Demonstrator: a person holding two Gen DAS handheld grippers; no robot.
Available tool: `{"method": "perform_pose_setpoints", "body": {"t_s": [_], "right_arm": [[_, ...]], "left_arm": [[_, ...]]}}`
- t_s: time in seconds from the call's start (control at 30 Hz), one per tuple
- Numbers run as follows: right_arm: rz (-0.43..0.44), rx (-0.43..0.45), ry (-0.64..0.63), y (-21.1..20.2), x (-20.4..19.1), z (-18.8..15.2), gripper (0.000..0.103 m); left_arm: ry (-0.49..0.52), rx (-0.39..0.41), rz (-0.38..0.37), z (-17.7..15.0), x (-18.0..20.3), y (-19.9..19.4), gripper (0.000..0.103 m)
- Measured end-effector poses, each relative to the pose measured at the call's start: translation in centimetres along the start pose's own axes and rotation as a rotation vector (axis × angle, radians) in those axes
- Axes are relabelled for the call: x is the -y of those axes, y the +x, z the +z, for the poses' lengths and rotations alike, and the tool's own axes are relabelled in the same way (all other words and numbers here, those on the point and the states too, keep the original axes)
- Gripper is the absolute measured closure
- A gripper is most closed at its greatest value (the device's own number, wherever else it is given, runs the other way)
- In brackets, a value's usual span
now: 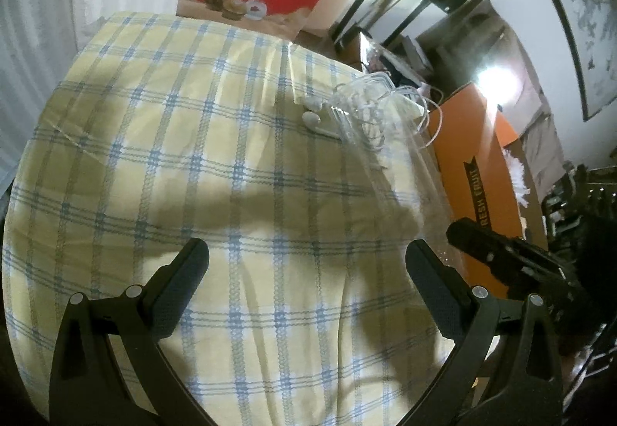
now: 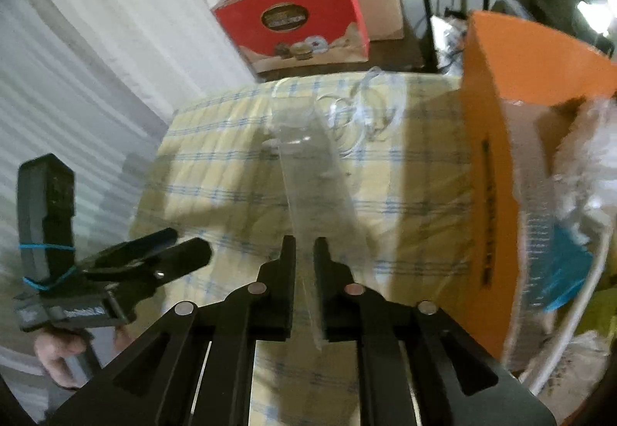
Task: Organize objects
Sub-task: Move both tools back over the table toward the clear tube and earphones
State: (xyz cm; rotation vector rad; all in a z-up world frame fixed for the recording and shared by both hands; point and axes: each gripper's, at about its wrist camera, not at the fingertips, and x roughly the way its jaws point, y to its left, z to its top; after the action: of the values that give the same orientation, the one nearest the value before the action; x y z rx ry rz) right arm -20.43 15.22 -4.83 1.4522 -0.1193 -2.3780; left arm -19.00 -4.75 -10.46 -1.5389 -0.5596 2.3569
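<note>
Item: clear plastic strip [image 2: 320, 187], pinched by its near end in my right gripper [image 2: 304, 252], stretching over the checked desk [image 1: 193, 156]; left gripper [image 1: 306, 258] wide, empty; risk: slippery strip may slide free.

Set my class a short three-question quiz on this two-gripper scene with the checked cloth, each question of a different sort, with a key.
1. True or false: the left gripper holds something.
2. What is the right gripper shut on? A) clear plastic bag B) orange box C) red gift bag
3. Fill in: the white earphones lie on the ____ cloth.

Key: 1 false, open and empty; 2 A; 3 checked.
</note>
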Motion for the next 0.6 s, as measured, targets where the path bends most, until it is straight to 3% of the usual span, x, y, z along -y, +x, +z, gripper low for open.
{"method": "perform_pose_setpoints", "body": {"t_s": [0.07,0.1,0.13,0.23,0.27,0.37,0.4,0.6], "right_arm": [[-0.051,0.003,-0.042,-0.1,-0.3,-0.2,0.083],[-0.075,0.004,-0.056,-0.1,-0.4,-0.3,0.067],[-0.092,0.009,-0.077,-0.1,-0.6,-0.4,0.06],[-0.14,-0.004,-0.122,0.6,-1.2,-0.5,0.06],[-0.154,-0.008,-0.134,0.8,-1.4,-0.6,0.06],[-0.165,-0.021,-0.14,1.5,-1.3,-0.6,0.08],[-0.123,-0.032,-0.109,1.6,-0.9,-0.6,0.092],[0.12,-0.066,0.0,1.5,-0.5,-0.7,0.095]], "left_arm": [[0.0,0.001,0.003,0.0,0.1,0.0,0.001],[0.0,0.002,0.003,0.0,0.1,0.0,0.001],[-0.001,0.002,0.003,0.1,0.1,-0.1,0.001],[-0.002,0.002,0.004,0.1,0.1,-0.1,0.001],[-0.002,0.002,0.004,0.1,0.1,-0.1,0.001],[-0.01,0.005,0.003,0.1,0.1,-0.3,0.001],[-0.014,0.007,0.003,0.2,0.0,-0.4,0.001],[-0.035,-0.01,-0.013,0.2,-0.2,-0.1,0.001]]}}
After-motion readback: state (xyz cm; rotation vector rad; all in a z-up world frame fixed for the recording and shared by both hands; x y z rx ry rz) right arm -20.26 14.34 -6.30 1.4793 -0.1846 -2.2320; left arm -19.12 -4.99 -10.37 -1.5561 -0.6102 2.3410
